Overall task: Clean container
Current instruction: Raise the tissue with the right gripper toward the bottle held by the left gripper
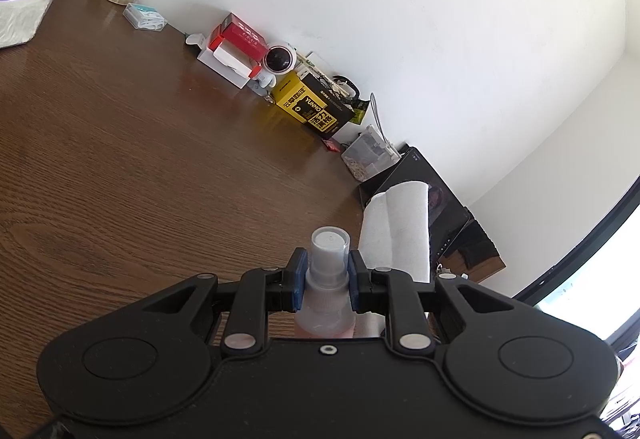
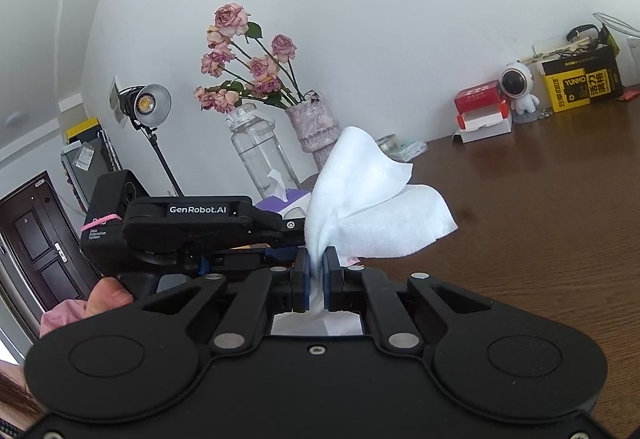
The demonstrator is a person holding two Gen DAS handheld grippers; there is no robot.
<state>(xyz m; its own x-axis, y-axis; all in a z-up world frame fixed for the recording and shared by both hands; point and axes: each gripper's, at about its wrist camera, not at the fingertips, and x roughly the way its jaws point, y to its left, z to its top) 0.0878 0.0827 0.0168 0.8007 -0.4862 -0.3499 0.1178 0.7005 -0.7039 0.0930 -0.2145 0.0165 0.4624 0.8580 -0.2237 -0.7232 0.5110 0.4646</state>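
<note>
"YUNMO": yellow-black box (image 2: 581, 82) | "GenRobot.AI": left tongs (image 2: 198, 209) | "Data Acquisition System": same device

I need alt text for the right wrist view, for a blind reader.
The right gripper pinches a crumpled white tissue above a dark brown wooden table. Behind it, the left gripper points at the tissue; dried pink roses stand by the wall.

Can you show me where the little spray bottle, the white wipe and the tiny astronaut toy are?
Small clear plastic spray bottle (image 1: 329, 271): left wrist view, on its neck.
White cloth wipe (image 2: 360, 199): right wrist view, on its middle fold.
Small white astronaut figurine (image 2: 518, 85): right wrist view, on its helmet.
</note>
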